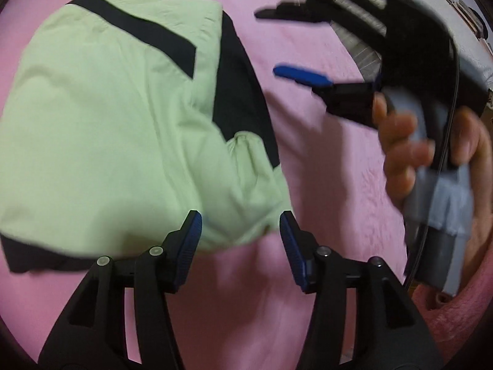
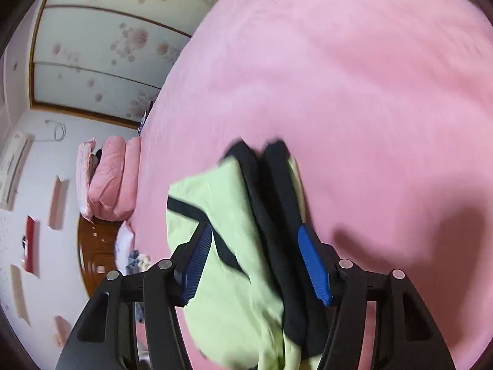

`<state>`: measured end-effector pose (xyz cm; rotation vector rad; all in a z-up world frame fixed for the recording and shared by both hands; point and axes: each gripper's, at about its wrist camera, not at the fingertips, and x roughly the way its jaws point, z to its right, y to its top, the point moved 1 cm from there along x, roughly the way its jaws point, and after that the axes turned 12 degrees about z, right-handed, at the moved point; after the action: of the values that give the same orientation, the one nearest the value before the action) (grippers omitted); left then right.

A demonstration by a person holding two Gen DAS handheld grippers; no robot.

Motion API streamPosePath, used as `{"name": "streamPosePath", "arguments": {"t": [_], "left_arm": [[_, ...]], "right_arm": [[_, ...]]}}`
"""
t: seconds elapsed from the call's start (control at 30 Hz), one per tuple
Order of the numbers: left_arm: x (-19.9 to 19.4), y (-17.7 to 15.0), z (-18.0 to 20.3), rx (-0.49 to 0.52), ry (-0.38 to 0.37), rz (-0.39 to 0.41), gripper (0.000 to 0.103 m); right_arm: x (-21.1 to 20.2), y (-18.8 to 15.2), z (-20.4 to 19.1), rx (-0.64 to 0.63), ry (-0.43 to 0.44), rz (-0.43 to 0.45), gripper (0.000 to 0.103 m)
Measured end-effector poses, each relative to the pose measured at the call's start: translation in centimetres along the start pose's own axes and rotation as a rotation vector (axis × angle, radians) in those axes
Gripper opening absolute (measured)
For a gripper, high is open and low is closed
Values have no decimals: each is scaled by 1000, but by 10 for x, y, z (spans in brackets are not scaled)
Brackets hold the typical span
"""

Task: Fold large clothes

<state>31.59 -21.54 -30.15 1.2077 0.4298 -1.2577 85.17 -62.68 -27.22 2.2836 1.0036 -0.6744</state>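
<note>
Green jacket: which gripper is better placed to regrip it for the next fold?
Left, probably. The left gripper hangs open right at the near edge of the green jacket on the pink bedspread. The right gripper is open, off to the side over bare bedspread.

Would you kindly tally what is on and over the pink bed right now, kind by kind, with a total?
Garments: 1, the light green garment with black trim, folded on the pink bedspread.
Grippers: 2, the left gripper and the right gripper, both open.
Hands in view: 1, the person's hand.
Total: 4
</note>
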Motion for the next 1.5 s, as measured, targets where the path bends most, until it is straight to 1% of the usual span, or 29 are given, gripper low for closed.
{"name": "streamPosePath", "arguments": {"t": [0.07,0.1,0.17,0.23,0.3,0.33,0.37,0.4,0.43,0.53,0.57,0.63,0.67,0.73,0.77,0.8,0.83,0.87,0.93,1.0,1.1,1.13,1.17,1.2,1.27,1.33,1.4,1.47,1.5], "left_arm": [[-12,-6,-2,-5,21,-3,51],[-20,-9,-3,-12,28,-9,54],[-34,-13,-7,-27,42,-11,58],[-51,-17,-13,-42,59,4,58],[-61,-17,-19,-67,86,11,59],[-66,-16,-25,-92,103,17,59],[-75,-23,-36,-114,116,23,59],[-80,-23,-44,-129,130,29,59],[-82,-28,-49,-142,148,35,59],[-96,-27,-71,-185,204,55,59],[-98,-24,-75,-190,211,58,59],[-99,-23,-83,-190,233,64,59],[-100,-17,-86,-186,241,65,59],[-98,-7,-95,-172,279,69,59],[-96,-3,-97,-172,290,70,59],[-96,-1,-99,-170,302,76,59],[-96,1,-101,-175,309,83,59],[-100,2,-105,-184,316,91,59],[-102,8,-108,-199,327,103,59],[-102,14,-108,-193,336,118,59],[-105,23,-109,-173,348,137,59],[-102,26,-109,-174,345,134,59],[-103,27,-111,-177,343,132,59],[-100,29,-113,-182,342,126,59],[-93,31,-117,-190,345,112,59],[-82,32,-121,-179,367,76,59],[-77,32,-123,-156,398,56,59],[-78,34,-122,-142,404,70,59],[-82,36,-122,-135,395,92,59]], "right_arm": [[-6,-18,11,17,28,-43,60],[-9,-32,14,14,39,-71,60],[-12,-46,16,-22,41,-117,59],[-13,-65,8,-77,36,-146,59],[-8,-73,4,-113,31,-152,59],[-6,-72,4,-126,17,-154,59],[-4,-70,1,-149,-5,-156,59],[1,-76,-17,-176,-23,-144,57],[-2,-72,-20,-193,-19,-127,55],[-13,-71,-43,-236,31,-52,54],[-19,-70,-46,-243,45,-46,54],[-21,-68,-49,-242,31,-105,53],[-12,-72,-56,-245,8,-139,49],[12,-87,-61,-273,-71,-211,47],[20,-92,-54,-286,-112,-239,41],[29,-98,-48,-290,-141,-258,29],[35,-101,-44,-292,-149,-252,23],[40,-104,-38,-293,-144,-245,7],[42,-104,-35,-275,-120,-213,4],[44,-102,-26,-201,-82,-180,3],[3,-85,-6,-59,-29,-80,2],[-8,-82,1,-17,-13,-70,2],[-20,-82,9,10,-31,-56,2],[-31,-83,15,-8,-69,-48,2],[-34,-90,25,-55,-134,-37,2],[-31,-98,40,-35,-154,-33,2],[-28,-101,41,-54,-182,-10,2],[-27,-102,30,-101,-227,33,3],[-30,-102,22,-126,-246,72,3]]}}
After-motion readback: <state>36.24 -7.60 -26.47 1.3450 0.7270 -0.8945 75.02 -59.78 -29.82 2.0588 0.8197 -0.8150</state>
